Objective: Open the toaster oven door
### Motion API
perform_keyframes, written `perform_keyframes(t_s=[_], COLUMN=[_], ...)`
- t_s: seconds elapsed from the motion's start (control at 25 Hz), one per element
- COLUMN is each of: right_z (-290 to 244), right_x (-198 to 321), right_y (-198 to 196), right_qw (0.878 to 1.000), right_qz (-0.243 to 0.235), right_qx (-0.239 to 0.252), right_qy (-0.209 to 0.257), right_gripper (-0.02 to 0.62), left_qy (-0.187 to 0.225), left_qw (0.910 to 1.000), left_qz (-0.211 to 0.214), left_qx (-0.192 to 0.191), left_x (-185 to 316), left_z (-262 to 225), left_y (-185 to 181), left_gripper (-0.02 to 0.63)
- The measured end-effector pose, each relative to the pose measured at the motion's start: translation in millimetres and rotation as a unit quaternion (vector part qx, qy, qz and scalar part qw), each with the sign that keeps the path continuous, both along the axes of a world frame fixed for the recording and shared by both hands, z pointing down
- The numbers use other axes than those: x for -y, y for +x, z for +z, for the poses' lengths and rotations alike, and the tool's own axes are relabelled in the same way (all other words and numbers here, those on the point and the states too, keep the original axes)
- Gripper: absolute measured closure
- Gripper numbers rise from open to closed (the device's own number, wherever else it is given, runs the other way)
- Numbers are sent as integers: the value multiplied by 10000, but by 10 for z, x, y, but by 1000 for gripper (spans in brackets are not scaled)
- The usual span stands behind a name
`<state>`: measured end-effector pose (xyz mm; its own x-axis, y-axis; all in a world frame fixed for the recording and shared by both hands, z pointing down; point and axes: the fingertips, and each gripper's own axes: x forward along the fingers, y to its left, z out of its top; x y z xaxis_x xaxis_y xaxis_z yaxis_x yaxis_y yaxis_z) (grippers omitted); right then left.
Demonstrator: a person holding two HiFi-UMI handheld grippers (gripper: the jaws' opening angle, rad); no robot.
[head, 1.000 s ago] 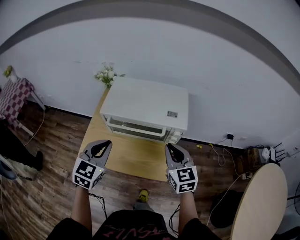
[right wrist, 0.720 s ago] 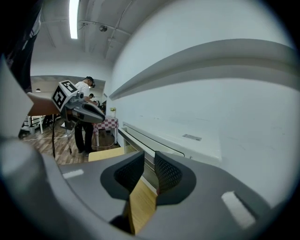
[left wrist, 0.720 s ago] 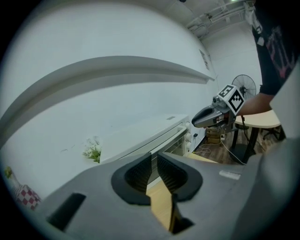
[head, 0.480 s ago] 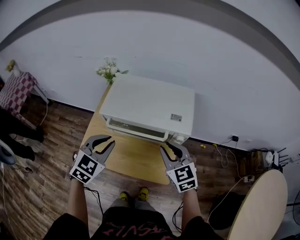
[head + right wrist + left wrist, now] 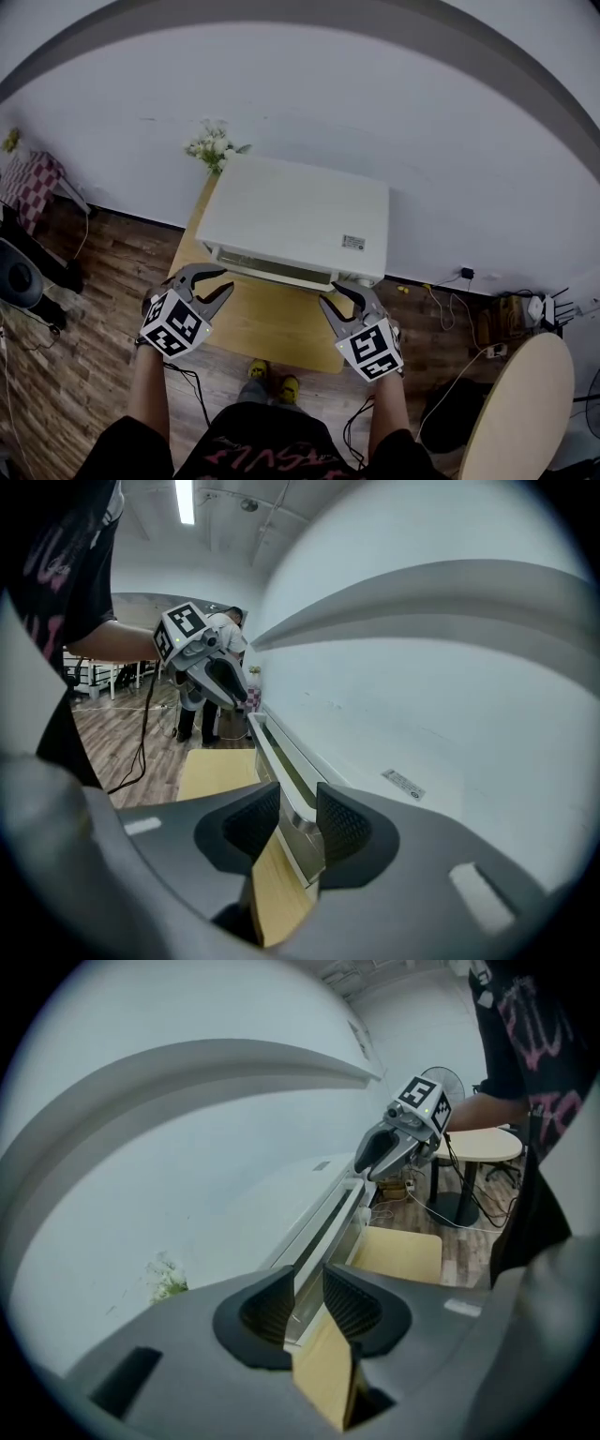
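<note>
A white toaster oven (image 5: 292,211) stands on a small wooden table (image 5: 272,323), with its glass door (image 5: 267,267) closed and facing me. My left gripper (image 5: 218,281) is at the oven's front left corner. My right gripper (image 5: 332,294) is at the front right corner. Both sets of jaws have just been opening and stand apart. In the left gripper view the door's handle bar (image 5: 323,1227) runs away from the gap of the left gripper (image 5: 305,1302). In the right gripper view the handle's end (image 5: 298,810) lies in the gap of the right gripper (image 5: 295,822), and no pad presses on it.
A small bunch of flowers (image 5: 214,145) stands behind the oven's left end, against the white wall. A round table (image 5: 520,403) and cables (image 5: 450,300) are on the wooden floor at the right. A checked cloth (image 5: 28,187) hangs at far left. A person (image 5: 225,630) stands far back.
Both grippers' jaws were nearly together and now stand apart. Both grippers have rolled and moved in toward the oven's front corners.
</note>
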<state>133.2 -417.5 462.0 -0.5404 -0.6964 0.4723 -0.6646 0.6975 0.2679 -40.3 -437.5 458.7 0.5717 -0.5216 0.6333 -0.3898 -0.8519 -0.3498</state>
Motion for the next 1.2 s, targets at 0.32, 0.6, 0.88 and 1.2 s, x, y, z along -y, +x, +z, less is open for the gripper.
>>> perform_keyframes(t_s=[0.32,0.6,0.88,1.2], right_z=[91,260,333,353], right_x=[139,161,220,231], right_y=[-68,-195,-246,-240], right_qw=[9982,9935,9886,9884], right_qz=[-262,-542,-653,-413], right_qx=[-453,-846,-1198,-1276], right_qy=[-291,-533,-638,-711], right_gripper=[445,417,414,440], left_qy=[-242,-285,-323,-347], left_qw=[9956,9900,9883,9874], left_qz=[588,855,1050,1222], left_qx=[690,1081,1053,938], left_x=[242,351,388,360], left_z=[284,461,489,487], left_y=[6,-32,-28,-33], left_gripper=[477,471,477,482])
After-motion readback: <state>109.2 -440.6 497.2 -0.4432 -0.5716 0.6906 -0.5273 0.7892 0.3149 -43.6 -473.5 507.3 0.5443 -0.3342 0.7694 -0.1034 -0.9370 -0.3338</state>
